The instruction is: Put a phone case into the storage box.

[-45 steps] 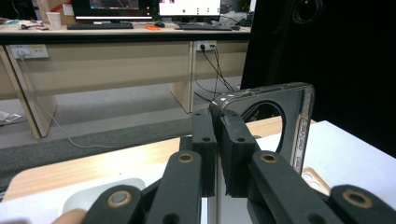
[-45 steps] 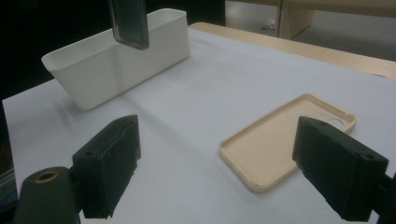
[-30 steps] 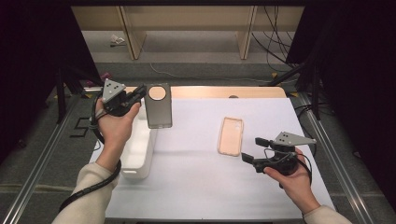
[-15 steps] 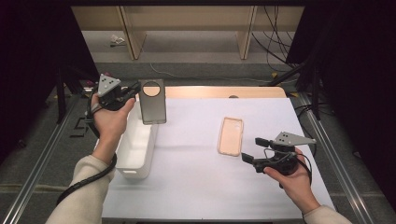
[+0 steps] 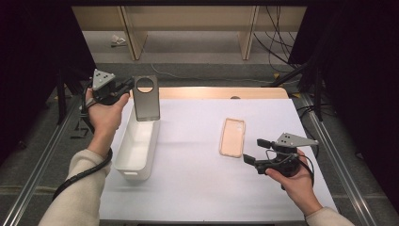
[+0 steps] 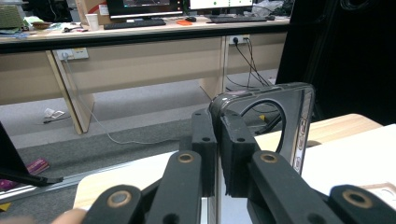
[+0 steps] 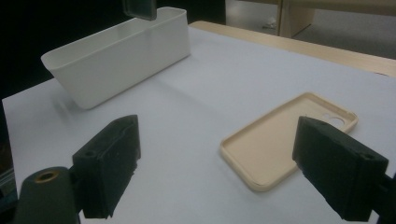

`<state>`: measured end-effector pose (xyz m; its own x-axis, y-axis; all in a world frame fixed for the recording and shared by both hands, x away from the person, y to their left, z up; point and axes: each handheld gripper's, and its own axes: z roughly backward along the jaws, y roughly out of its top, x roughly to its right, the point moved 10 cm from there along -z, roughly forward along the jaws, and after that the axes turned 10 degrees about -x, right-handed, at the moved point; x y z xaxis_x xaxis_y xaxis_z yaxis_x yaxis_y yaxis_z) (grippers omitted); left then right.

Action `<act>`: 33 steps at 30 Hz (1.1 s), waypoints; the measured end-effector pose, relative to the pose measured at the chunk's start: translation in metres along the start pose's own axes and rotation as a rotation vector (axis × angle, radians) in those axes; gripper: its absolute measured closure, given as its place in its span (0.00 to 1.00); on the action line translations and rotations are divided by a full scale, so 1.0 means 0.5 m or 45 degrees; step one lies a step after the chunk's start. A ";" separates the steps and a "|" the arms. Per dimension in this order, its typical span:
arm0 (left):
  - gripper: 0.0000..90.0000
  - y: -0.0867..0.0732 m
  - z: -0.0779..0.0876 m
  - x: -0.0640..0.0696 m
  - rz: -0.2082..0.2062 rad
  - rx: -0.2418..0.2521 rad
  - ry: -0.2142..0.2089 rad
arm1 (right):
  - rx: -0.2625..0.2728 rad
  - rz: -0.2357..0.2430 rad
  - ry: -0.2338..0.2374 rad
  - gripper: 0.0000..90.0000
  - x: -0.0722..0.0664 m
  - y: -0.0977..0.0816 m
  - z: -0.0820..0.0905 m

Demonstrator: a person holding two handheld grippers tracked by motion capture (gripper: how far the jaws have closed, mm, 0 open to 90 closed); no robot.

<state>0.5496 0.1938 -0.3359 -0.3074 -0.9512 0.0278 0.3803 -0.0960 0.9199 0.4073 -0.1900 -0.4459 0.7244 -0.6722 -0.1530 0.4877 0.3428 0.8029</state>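
dark grey translucent phone case [image 5: 147, 98] hangs upright in the clenched left claw [image 5: 126, 88], above the far end of the white plastic bin [image 5: 136, 149] near the tabletop's [image 5: 197, 188] left edge; right claw [image 5: 256, 153] released.

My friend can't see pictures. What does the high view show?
The left gripper holds a grey phone case upright over the far end of a white bin. A beige phone case lies flat on the white table, beside the open right gripper.
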 end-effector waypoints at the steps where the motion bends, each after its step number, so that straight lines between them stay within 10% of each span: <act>1: 0.94 -0.001 -0.004 -0.003 -0.003 -0.003 0.004 | 0.000 0.001 0.000 0.18 0.000 0.000 0.000; 33: 0.94 -0.002 -0.045 -0.050 0.026 -0.052 0.041 | -0.003 -0.006 0.000 0.18 0.003 -0.002 -0.002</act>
<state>0.5766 0.2113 -0.3464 -0.2714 -0.9619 0.0330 0.4216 -0.0880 0.9025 0.4083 -0.1906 -0.4474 0.7220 -0.6739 -0.1565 0.4923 0.3414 0.8007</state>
